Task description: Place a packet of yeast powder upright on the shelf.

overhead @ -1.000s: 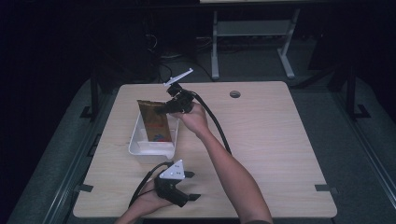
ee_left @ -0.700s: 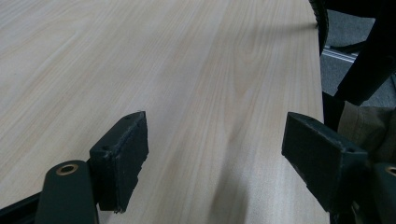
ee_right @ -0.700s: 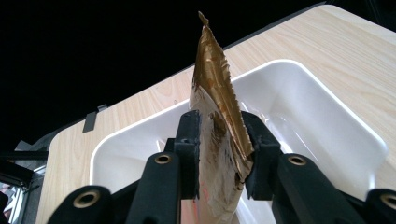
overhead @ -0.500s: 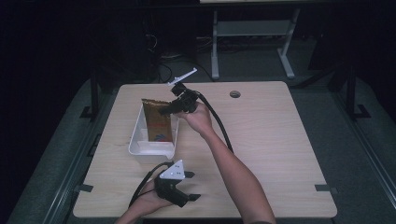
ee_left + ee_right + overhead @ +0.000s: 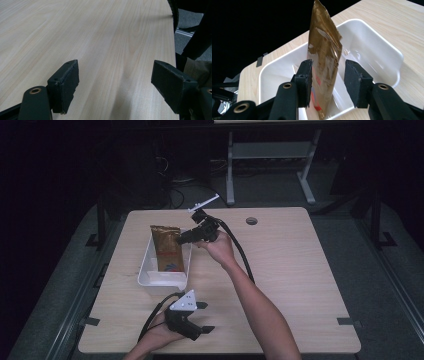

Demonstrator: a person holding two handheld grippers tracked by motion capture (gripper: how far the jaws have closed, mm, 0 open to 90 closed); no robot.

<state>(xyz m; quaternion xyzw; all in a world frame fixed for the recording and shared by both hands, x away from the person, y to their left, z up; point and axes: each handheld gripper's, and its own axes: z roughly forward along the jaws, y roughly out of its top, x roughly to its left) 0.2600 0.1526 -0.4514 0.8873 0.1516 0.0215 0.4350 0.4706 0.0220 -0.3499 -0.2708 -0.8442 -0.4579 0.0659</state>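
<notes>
Two pads of the right gripper [image 5: 328, 81] are held partly apart around a gold pouch [image 5: 324, 57], upright in a white tray [image 5: 147, 270] at table's 10 o'clock; contact unclear. Left gripper [image 5: 115, 85] is spread wide, empty, over table [image 5: 100, 37].

We're seeing the gold pouch [image 5: 324, 60] w/ its bottom end running off the lower edge in the right gripper view, its foot hidden behind the right gripper [image 5: 328, 82] jaws. We're not resolving whether either pad is touching it. Print on the pouch [image 5: 167, 251] is too small to read in the high view. The white bin [image 5: 374, 42] near wall is getting cut off at the bottom.
</notes>
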